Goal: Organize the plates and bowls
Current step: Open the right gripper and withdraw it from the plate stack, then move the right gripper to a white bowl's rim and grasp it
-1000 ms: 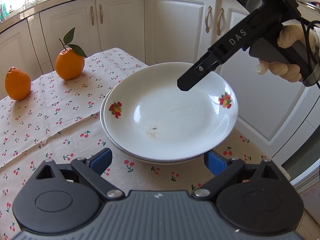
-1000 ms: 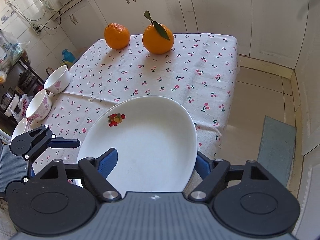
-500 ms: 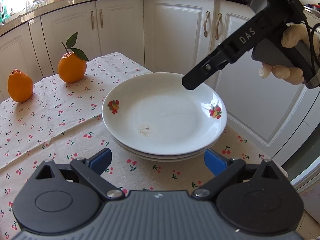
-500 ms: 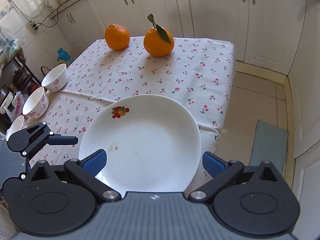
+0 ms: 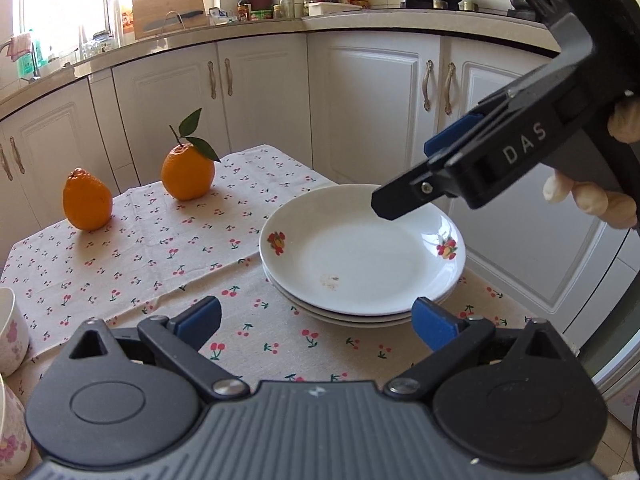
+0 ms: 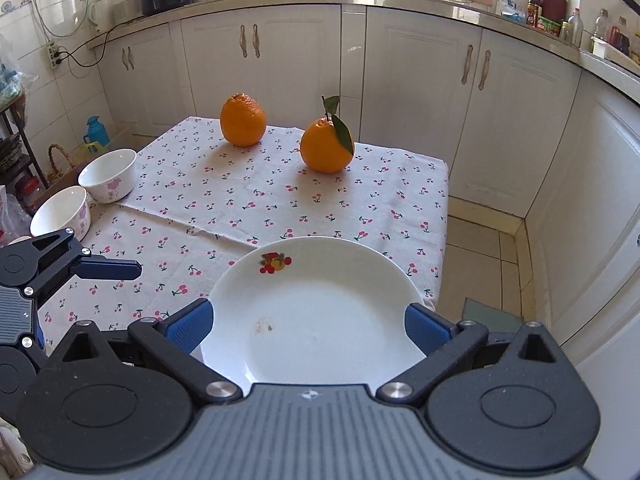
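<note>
Bowls (image 6: 84, 192) sit at the table's (image 6: 280, 200) left edge, two oranges (image 6: 326, 146) behind, stacked plates (image 5: 360, 256) right. Left tool (image 5: 316, 320) has just been opening, empty; right tool (image 6: 308, 326) gapes above the plates, gripping nothing.

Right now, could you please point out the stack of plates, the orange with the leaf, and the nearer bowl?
stack of plates (image 5: 360, 256), left wrist view, centre of top plate.
orange with the leaf (image 6: 326, 146), right wrist view, middle of its skin.
nearer bowl (image 6: 82, 212), right wrist view, outer wall.
</note>
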Motion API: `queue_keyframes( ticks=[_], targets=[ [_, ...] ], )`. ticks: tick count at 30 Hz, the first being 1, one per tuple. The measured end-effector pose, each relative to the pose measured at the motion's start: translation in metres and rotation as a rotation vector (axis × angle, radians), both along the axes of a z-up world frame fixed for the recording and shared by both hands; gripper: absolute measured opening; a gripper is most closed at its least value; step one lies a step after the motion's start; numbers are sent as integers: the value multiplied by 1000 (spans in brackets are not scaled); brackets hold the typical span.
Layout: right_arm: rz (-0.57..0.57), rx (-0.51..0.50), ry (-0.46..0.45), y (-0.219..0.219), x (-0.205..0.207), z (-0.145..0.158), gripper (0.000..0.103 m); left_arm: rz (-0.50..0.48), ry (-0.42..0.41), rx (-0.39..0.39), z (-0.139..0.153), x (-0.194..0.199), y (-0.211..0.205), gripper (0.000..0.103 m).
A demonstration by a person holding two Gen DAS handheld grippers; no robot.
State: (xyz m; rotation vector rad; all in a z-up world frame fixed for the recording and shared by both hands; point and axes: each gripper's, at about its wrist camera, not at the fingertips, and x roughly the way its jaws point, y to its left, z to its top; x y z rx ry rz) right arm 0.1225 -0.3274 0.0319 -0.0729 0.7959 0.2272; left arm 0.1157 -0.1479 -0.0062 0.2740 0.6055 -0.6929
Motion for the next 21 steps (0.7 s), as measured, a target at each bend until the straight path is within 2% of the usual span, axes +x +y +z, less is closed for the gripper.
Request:
queue_keyframes(
  ticks=[7,12,21],
  targets=[
    [-83,30,-84,36,-24,-1,103,40,-17,-21,4,-12,32,101],
    [-132,-4,-144,64,-38,-3,103,65,3,-17,1,-21,55,102],
    [-67,-4,-156,110,-49,0,103,95,-44,-16,7,-51,108,102]
  ],
)
